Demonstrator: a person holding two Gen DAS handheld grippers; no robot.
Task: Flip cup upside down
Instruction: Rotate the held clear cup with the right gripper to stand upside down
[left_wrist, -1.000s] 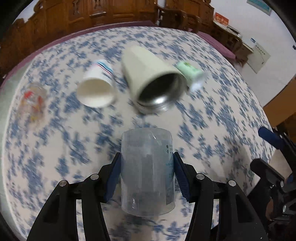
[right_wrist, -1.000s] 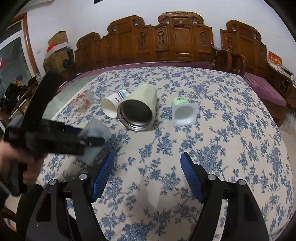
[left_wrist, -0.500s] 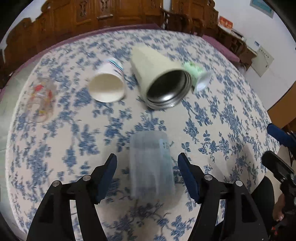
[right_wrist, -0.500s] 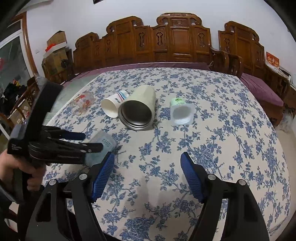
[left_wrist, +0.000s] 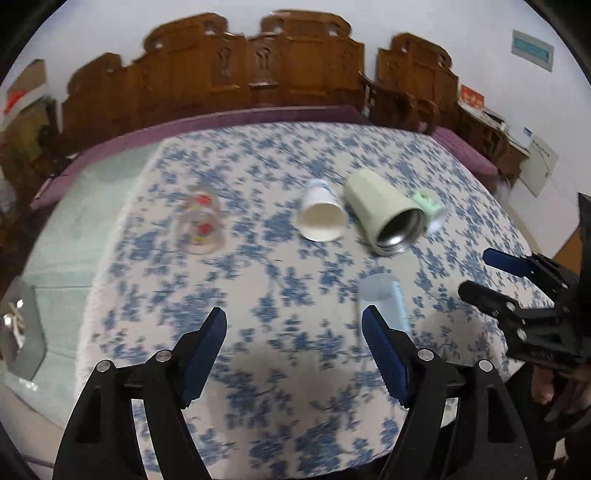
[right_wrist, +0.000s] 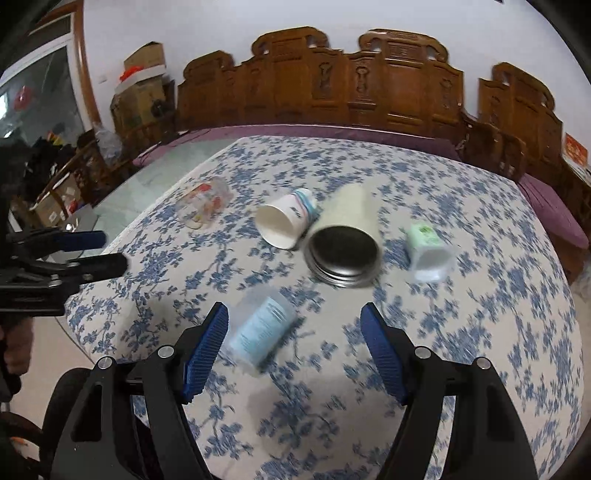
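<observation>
A translucent plastic cup with a pale blue label (right_wrist: 260, 330) stands bottom-up on the blue-flowered tablecloth; in the left wrist view the cup (left_wrist: 382, 301) sits just beyond my right finger. My left gripper (left_wrist: 293, 338) is open and empty, drawn back from the cup; it also shows at the left edge of the right wrist view (right_wrist: 94, 251). My right gripper (right_wrist: 293, 336) is open and empty, hovering over the table just right of the cup; it shows at the right of the left wrist view (left_wrist: 484, 275).
Lying on their sides farther back: a white paper cup (right_wrist: 284, 223), a large cream tumbler with a metal inside (right_wrist: 345, 240), a small green-and-white cup (right_wrist: 428, 247) and a clear glass with red print (right_wrist: 205, 205). Carved wooden chairs (right_wrist: 354, 92) ring the table.
My left gripper let go of the translucent cup, set it on the table and pulled back to the left. My right gripper has shifted left toward the cup.
</observation>
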